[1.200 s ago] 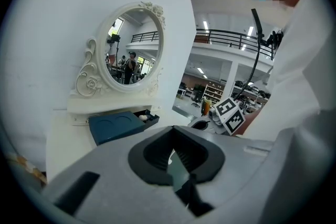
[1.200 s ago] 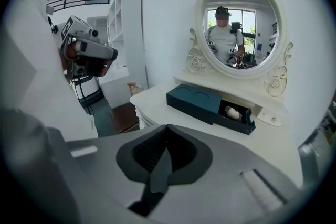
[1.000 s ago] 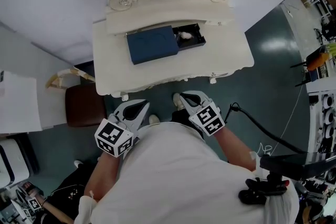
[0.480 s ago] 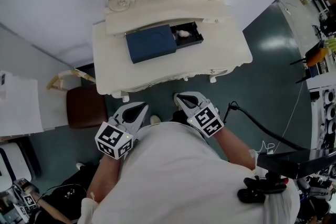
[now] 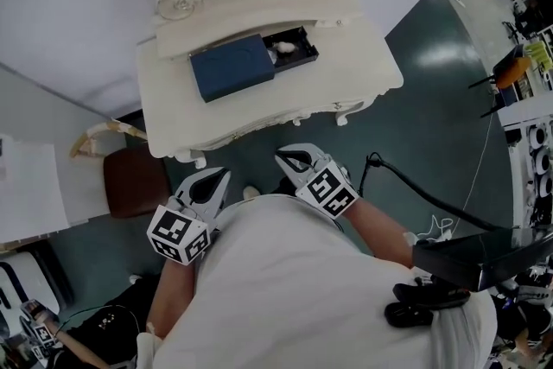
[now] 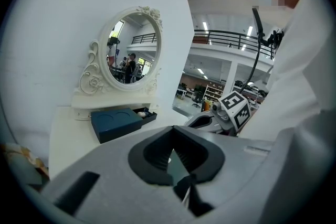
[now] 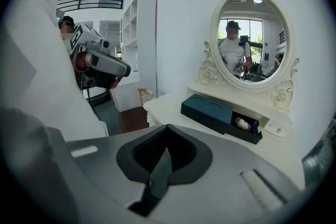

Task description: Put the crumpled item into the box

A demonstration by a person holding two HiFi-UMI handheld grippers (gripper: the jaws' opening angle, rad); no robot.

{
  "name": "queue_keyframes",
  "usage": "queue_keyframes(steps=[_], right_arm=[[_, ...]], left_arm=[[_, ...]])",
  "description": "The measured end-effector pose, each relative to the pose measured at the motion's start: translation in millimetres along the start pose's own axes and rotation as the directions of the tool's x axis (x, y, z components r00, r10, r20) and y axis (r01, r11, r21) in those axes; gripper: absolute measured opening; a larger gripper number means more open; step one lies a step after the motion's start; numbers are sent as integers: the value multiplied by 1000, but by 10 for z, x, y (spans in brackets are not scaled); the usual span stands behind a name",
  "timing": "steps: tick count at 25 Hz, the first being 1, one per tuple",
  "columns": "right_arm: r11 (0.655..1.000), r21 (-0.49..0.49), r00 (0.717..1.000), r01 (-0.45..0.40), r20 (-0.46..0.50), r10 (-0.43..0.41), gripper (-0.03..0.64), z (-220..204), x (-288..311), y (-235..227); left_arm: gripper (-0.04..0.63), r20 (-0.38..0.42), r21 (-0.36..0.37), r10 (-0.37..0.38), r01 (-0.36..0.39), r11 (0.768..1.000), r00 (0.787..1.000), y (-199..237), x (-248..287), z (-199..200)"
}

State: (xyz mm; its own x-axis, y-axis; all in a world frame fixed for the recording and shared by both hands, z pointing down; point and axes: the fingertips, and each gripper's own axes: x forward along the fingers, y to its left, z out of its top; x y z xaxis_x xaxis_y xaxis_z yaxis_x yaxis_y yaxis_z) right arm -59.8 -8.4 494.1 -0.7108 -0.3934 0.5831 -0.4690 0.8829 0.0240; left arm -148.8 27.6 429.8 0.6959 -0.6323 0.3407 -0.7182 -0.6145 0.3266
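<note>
Both claws found shut, empty. Head view: logged left gripper (image 5: 221,179) and right gripper (image 5: 283,158) against torso, wrists hidden; spotted wad (image 5: 281,50) in box's (image 5: 232,69) open tray on table (image 5: 346,73), shape unclear. Left gripper view: wad tiny, blurred. Right gripper view: wad half hidden behind tray wall.

1. A white dressing table (image 5: 350,69) stands on a dark teal floor (image 5: 432,134).
2. A dark blue box (image 5: 232,72), its tray slid partly out, lies on the tabletop.
3. An ornate mirror (image 5: 177,3) stands just behind the box.
</note>
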Motion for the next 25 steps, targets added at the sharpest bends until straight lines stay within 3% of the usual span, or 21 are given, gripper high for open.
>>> queue_keyframes(steps=[13, 25], right_arm=[[1000, -14, 1000, -9, -1, 9, 0, -56, 39, -111], [1000, -9, 1000, -15, -8, 15, 0, -22, 72, -488]], left_arm=[[2, -18, -7, 2, -2, 1000, 1000, 28, 152, -29], [2, -33, -14, -5, 4, 1000, 999, 133, 475, 153]])
